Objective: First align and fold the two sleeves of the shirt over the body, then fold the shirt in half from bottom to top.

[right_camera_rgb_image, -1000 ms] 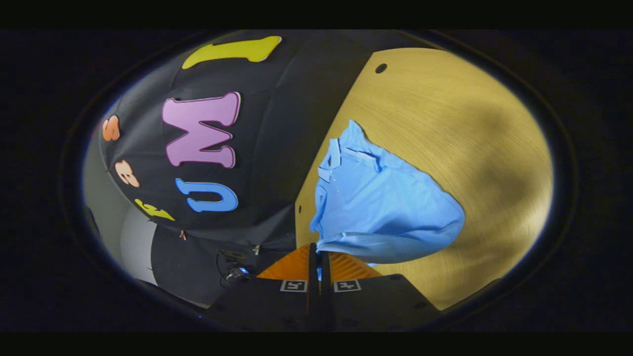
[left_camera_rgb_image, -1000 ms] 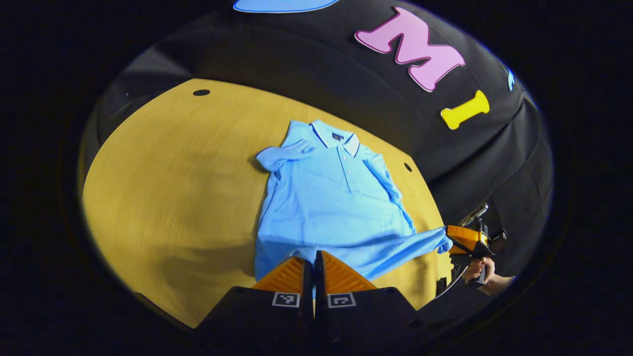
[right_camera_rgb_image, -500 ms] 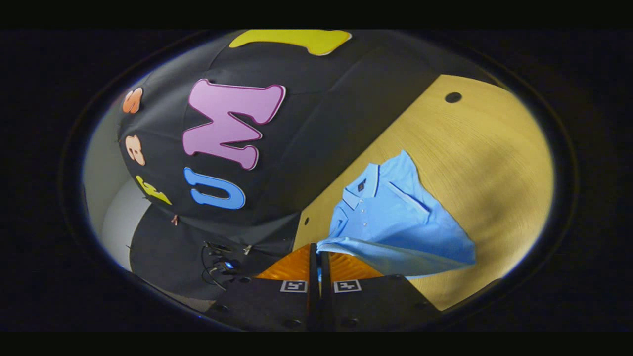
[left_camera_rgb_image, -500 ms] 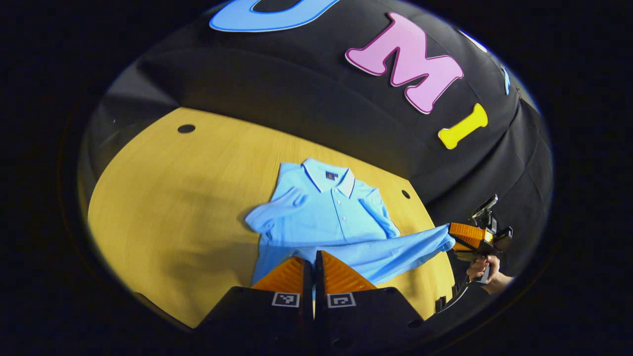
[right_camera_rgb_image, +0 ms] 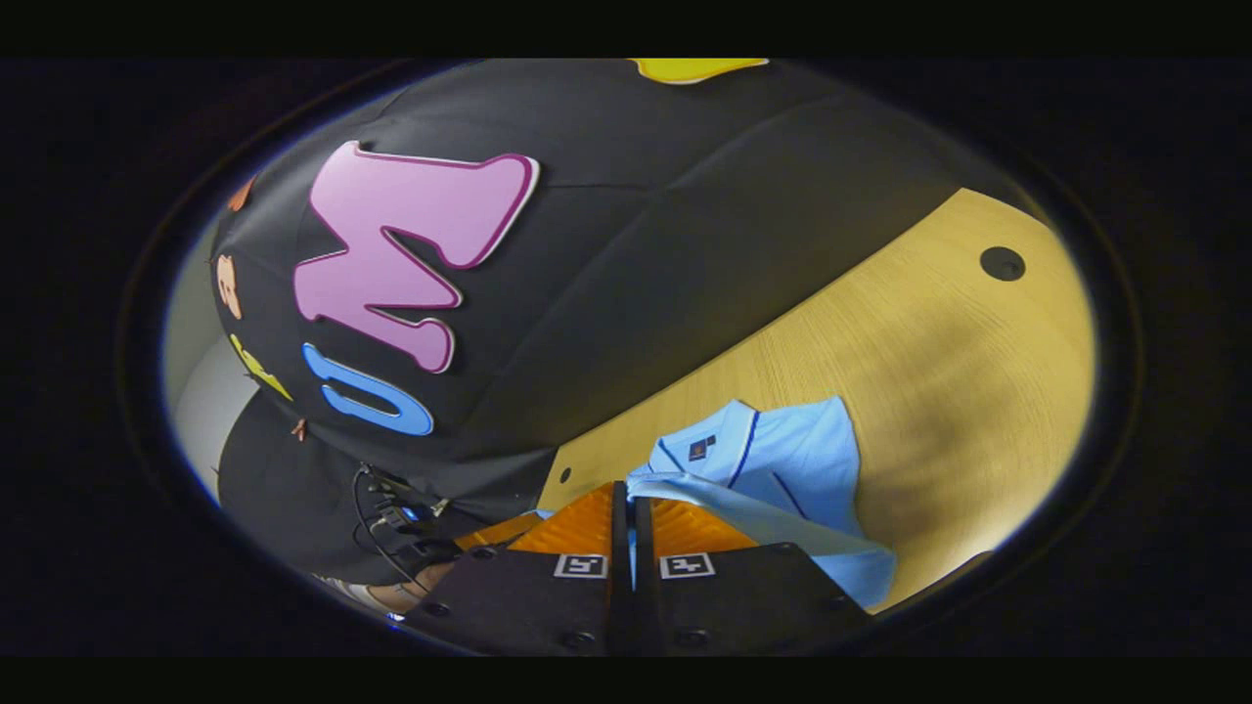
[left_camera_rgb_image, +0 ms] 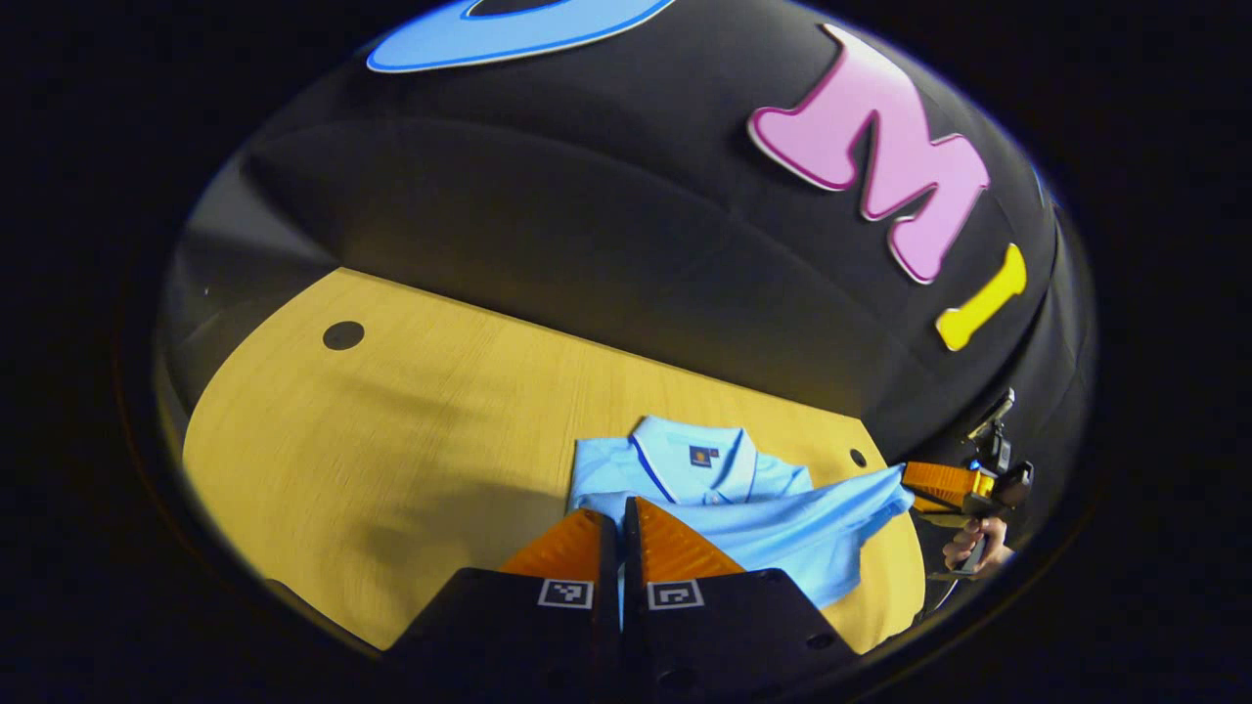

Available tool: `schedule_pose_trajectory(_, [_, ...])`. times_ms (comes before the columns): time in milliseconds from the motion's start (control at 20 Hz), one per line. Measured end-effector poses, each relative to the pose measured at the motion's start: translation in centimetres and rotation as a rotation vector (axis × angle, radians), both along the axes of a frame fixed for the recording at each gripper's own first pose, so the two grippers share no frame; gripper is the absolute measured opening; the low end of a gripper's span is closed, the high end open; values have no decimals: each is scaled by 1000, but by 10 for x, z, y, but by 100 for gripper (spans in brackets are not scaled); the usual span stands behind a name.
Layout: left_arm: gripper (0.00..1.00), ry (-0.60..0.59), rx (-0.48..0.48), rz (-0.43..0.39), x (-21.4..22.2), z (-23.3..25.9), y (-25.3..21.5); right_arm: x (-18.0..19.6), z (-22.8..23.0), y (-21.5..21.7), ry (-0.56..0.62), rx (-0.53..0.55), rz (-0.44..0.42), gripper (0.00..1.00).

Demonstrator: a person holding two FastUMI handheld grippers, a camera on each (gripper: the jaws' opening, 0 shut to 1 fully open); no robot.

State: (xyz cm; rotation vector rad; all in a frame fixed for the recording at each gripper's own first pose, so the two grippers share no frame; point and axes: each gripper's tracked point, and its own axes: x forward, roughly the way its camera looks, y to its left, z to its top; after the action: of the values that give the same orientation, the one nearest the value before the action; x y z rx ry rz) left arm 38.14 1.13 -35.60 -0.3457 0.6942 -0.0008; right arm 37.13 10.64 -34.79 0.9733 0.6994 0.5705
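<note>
A light blue polo shirt lies on the yellow wooden table, collar at the far end near the wall. Its bottom hem is lifted and stretched between the two grippers, hanging just short of the collar. My left gripper is shut on the hem's left corner. The right gripper, held by a hand, pinches the other corner in the left gripper view. In the right gripper view my right gripper is shut on the hem, with the shirt and collar just beyond. The sleeves are hidden under the raised cloth.
The black cloth wall rises right behind the table's far edge. A dark round hole sits at the table's far left, a smaller one beside the collar. Cables hang past the table edge in the right gripper view.
Both grippers have carried the hem forward from the shirt's bottom toward the collar. The raised cloth now covers most of the body and the sleeves.
</note>
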Motion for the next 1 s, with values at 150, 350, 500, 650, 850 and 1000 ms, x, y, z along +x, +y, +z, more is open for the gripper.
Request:
schedule_pose_trajectory(150, [6, 20, 46, 16, 28, -20, 7, 36, -21, -1, 18, -31, -18, 5])
schedule_pose_trajectory(350, [6, 69, 51, 65, 49, -47, 15, 59, -67, -9, 86, -85, -34, 4])
schedule_pose_trajectory(500, [6, 47, 49, 73, 66, -48, 15, 70, -81, -13, 103, -82, -38, 0])
schedule_pose_trajectory(650, [6, 27, 89, 79, 75, -52, 22, 90, -83, -11, 89, -85, -49, 4])
schedule_pose_trajectory(850, [56, 168, 198, 111, 53, -77, 44, 85, -117, -3, 146, -185, -9, 11])
schedule_pose_trajectory(1000, [93, 143, 215, 159, 47, -53, 63, 58, -125, -13, 95, -296, 75, 39])
